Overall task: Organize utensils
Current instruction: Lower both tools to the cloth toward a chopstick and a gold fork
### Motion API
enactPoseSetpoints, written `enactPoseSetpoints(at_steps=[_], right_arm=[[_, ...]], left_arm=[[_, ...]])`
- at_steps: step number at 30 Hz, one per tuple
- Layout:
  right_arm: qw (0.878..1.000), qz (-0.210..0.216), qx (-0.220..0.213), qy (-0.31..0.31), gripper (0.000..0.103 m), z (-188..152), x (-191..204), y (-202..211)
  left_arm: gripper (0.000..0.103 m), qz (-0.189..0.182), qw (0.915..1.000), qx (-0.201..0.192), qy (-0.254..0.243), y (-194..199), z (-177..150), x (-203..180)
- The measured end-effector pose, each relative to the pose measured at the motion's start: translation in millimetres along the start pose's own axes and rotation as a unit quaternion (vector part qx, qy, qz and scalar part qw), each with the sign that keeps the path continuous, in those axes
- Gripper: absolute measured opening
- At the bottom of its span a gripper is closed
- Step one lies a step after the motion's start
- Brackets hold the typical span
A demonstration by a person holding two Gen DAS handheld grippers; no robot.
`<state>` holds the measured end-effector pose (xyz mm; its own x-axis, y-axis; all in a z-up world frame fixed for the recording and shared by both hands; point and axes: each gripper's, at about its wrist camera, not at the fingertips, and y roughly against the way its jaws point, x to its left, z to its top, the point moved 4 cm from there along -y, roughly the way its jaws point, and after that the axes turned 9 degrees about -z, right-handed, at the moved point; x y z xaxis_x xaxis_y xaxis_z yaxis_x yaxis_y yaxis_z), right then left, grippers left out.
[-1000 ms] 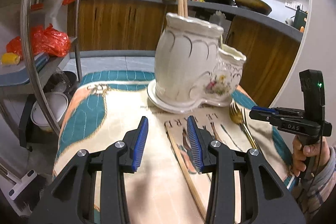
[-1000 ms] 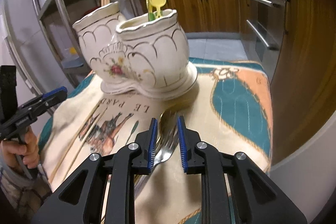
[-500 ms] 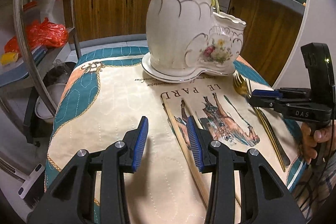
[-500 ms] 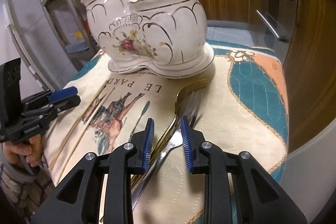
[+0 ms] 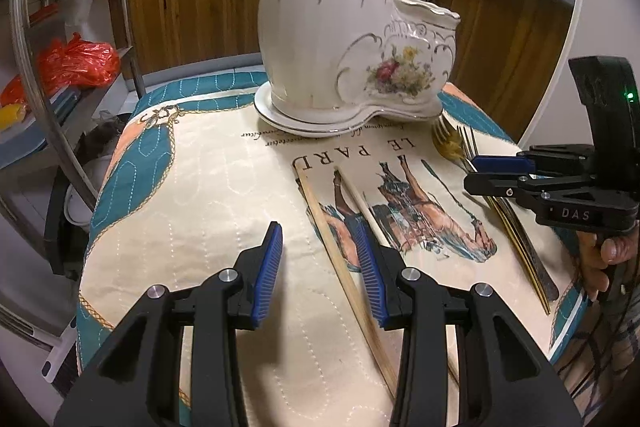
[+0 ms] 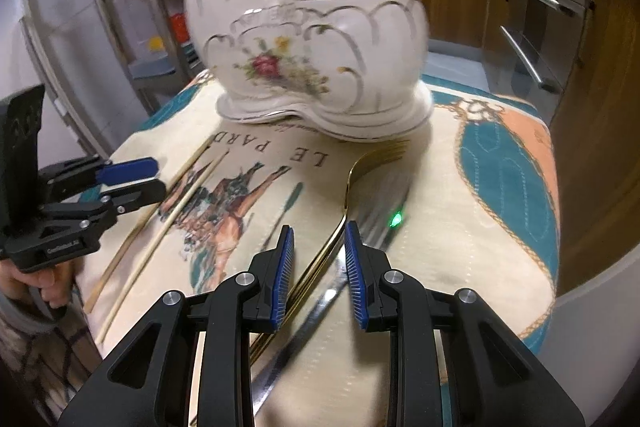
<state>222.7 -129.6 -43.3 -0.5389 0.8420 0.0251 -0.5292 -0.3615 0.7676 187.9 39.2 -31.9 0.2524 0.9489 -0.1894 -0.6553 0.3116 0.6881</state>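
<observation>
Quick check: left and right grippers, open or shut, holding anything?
Left gripper: open, holding nothing, one chopstick lying between its fingers.
Right gripper: open, holding nothing, gold fork handle between its fingers.

holder (image 5: 352, 39): glossy glazed ceramic, gilt trim | chopsticks (image 5: 344, 267): pale matt wood | forks (image 6: 340, 227): shiny metal, gold and silver | tablecloth (image 5: 200, 195): quilted matt fabric | gripper pads (image 6: 282, 275): ribbed blue plastic

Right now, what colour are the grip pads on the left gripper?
Blue, ribbed pads on the black left gripper; left wrist view shows them best.
</observation>
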Motion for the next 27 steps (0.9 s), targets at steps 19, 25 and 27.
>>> enactPoseSetpoints(at_steps=[19, 25, 27], right_arm=[[0.995, -0.022, 0.025, 0.09, 0.021, -12.2, 47.2, 13.0], [0.987, -0.03, 0.079, 0.134, 0.02, -6.8, 56.1, 10.6], [0.984, -0.029, 0.101, 0.141, 0.02, -2.6, 57.0, 6.8]], left_arm=[[0.031, -0.015, 0.9996, 0.021, -0.008, 7.4, -11.0, 0.1], [0.03, -0.03, 0.9989, 0.03, -0.018, 11.3, -16.2, -5.7], [0.03, -0.024, 0.9987, 0.035, -0.03, 10.5, -17.7, -9.2]])
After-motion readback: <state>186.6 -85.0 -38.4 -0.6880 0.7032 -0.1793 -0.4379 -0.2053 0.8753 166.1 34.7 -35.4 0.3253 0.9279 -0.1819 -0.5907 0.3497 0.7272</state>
